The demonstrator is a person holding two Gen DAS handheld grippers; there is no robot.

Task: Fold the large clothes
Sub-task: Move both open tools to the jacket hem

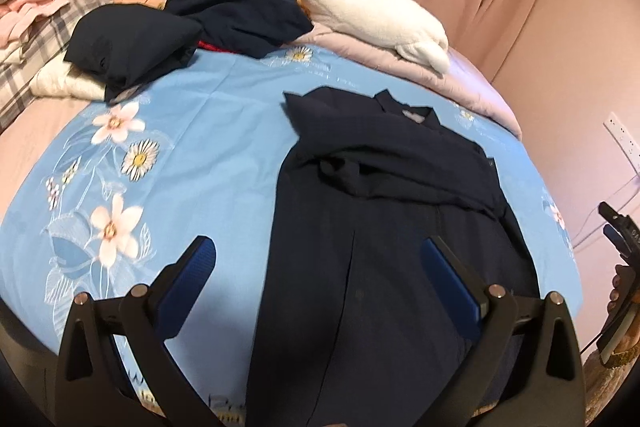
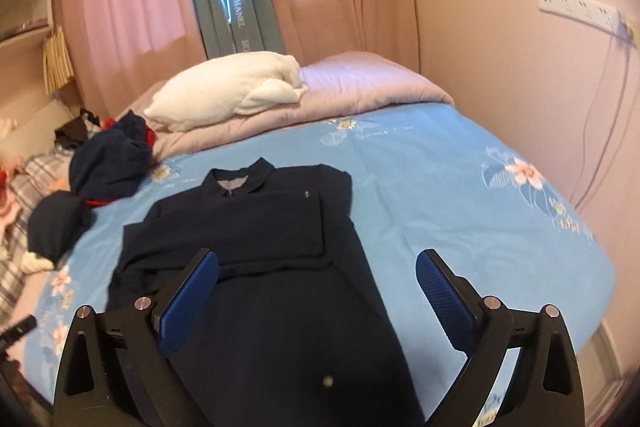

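Note:
A large dark navy collared garment (image 1: pixel 384 227) lies lengthwise on the blue floral bedsheet (image 1: pixel 192 131), collar at the far end, both sleeves folded in across the chest. It also shows in the right wrist view (image 2: pixel 260 251). My left gripper (image 1: pixel 320 255) is open and empty, hovering above the garment's lower part. My right gripper (image 2: pixel 318 267) is open and empty, above the garment's lower right part. The right gripper's body shows at the right edge of the left wrist view (image 1: pixel 620 247).
A heap of dark navy clothes (image 1: pixel 192 23) lies at the far left of the bed. A white pillow (image 1: pixel 380 15) rests on a lilac quilt (image 1: pixel 472 83) at the head. Plaid bedding and more clothes (image 1: pixel 44 23) lie left. Curtains and a wall with a power strip (image 2: pixel 580 7) stand behind and to the right.

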